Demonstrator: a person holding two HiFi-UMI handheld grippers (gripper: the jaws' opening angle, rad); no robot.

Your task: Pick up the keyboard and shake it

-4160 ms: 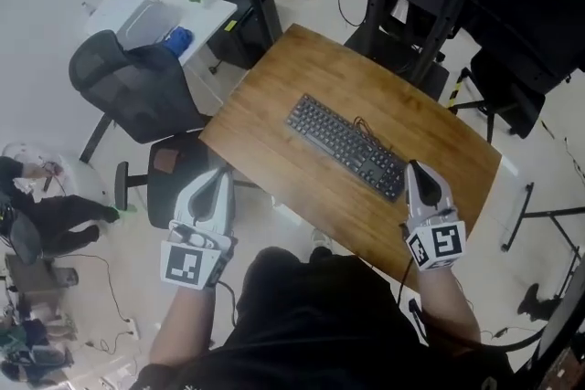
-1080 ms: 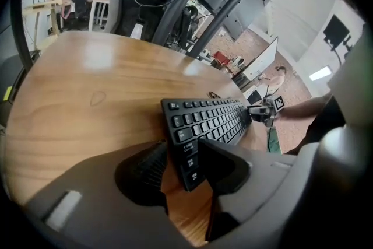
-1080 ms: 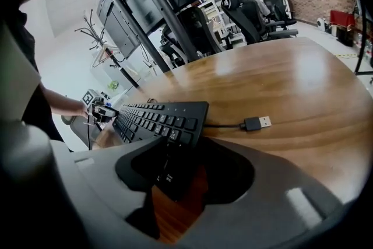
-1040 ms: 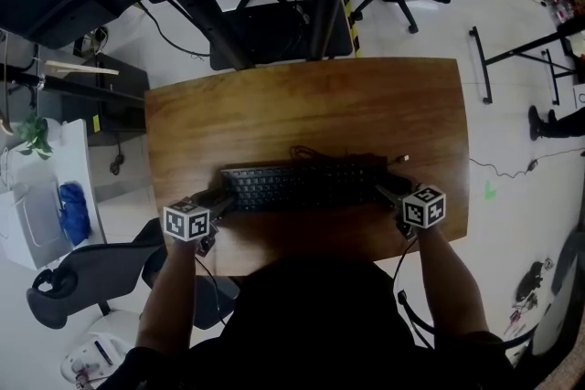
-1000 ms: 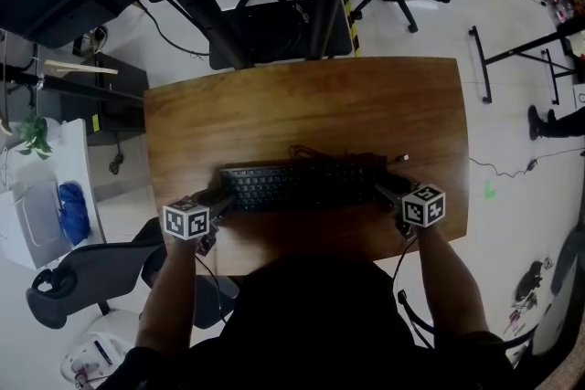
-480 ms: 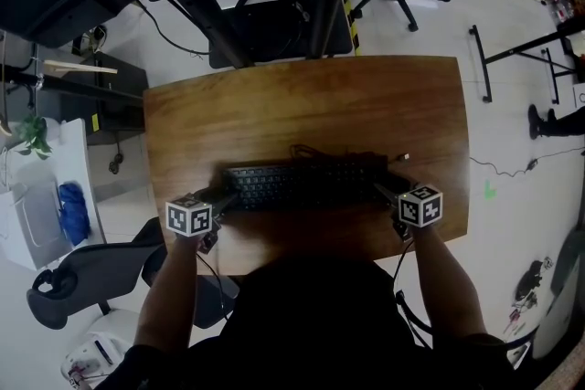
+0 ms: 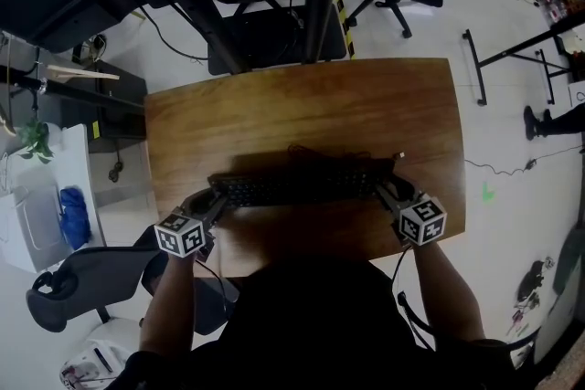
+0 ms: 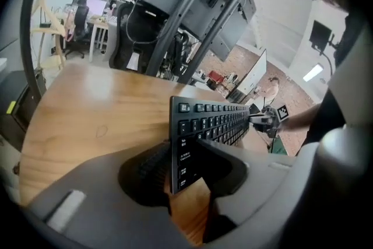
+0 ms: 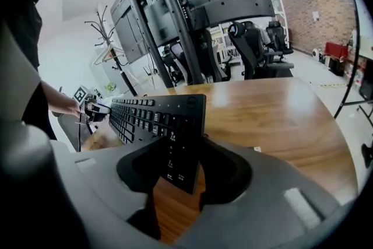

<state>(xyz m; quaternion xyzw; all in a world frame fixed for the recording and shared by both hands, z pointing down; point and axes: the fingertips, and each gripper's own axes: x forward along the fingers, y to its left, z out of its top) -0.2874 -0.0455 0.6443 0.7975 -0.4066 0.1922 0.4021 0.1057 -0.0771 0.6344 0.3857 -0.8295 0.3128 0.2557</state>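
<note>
Both ends of the keyboard (image 7: 297, 189) are clamped and it looks raised; the shake comes next.
The left gripper (image 7: 212, 201) and right gripper (image 7: 388, 192), jaws just closing in, each pinch one end of it above the tabletop (image 7: 302, 105), near its front edge. Shaking needs a firm, even hold. The key legends and corner logo are too small to read.

surface: wooden table (image 7: 302, 96) | lying on it: small pale object (image 7: 399, 156) near right edge
</note>
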